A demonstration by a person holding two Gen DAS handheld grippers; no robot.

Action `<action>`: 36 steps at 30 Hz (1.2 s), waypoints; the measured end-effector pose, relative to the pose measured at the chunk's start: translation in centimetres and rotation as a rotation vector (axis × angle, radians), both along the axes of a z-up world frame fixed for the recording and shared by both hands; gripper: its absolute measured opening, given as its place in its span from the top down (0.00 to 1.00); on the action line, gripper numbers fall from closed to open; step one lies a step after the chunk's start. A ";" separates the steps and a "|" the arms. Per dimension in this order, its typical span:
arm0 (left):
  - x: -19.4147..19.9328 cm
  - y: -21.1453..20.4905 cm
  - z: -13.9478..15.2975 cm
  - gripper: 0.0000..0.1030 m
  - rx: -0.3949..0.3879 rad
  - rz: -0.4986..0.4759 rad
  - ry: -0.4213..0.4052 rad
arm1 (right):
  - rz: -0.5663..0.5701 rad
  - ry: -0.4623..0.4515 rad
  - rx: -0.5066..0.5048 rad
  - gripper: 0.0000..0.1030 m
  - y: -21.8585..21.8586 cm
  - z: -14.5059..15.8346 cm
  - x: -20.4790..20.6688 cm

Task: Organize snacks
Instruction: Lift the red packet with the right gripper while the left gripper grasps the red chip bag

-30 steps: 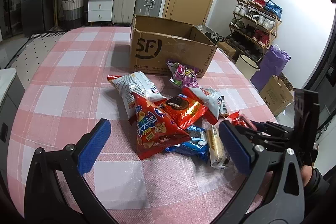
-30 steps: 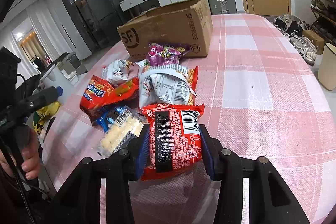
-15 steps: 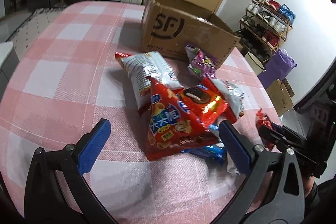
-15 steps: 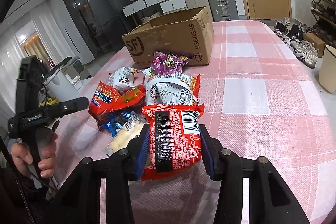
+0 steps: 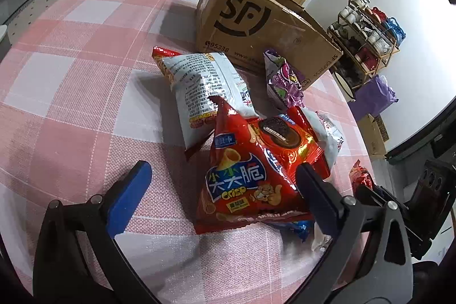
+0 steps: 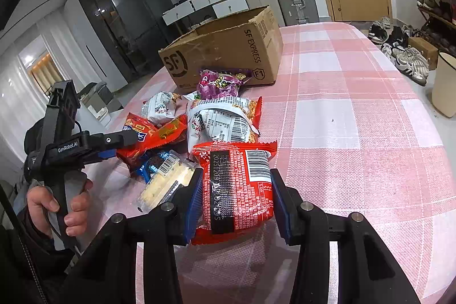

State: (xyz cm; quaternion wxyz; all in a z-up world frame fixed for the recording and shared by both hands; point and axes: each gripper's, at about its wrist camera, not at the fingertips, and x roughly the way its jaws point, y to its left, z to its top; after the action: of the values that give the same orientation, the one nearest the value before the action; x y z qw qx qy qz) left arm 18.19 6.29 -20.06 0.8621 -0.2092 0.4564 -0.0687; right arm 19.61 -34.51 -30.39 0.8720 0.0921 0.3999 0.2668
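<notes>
1. Right hand-held gripper: pinching the red pack across its width, blue pads pressed on both long edges. Same hold as a second ago, pack kept low over the counter, not yet carried off.
2. Left hand-held gripper: spread wide, nothing between the pads. Over the last second brought in from farther back and dropped close over the pile, now straddling the crisp bag. Right-wrist view confirms: left hand-held gripper poking into the near side of the heap.
3. Meaning for the task, as a judgement: one snack secured on the right, a second about to be taken on the left; nothing seen in the box so far, so sorting barely begun.
4. Red pack: long axis running away from the right wrist, roughly toward the box, barcode side up, far sealed end pointing at the pile.
5. Crisp bag: lying on other packets, long axis along the left fingers, tapered top corner toward the box, wide bottom edge nearest the camera.
6. Beyond: white bag and purple bag just before the box.
</notes>
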 end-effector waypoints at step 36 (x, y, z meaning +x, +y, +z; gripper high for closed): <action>-4.8 3.2 3.9 0.51 0.009 -0.018 -0.088 | 0.007 -0.081 0.002 0.57 0.5 4.0 -2.3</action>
State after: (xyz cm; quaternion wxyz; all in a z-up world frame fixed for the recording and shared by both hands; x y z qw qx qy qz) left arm 13.42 9.45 -16.20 0.8815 -0.1981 0.4204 -0.0836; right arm 17.34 -34.03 -26.38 0.8865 0.0805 0.3642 0.2737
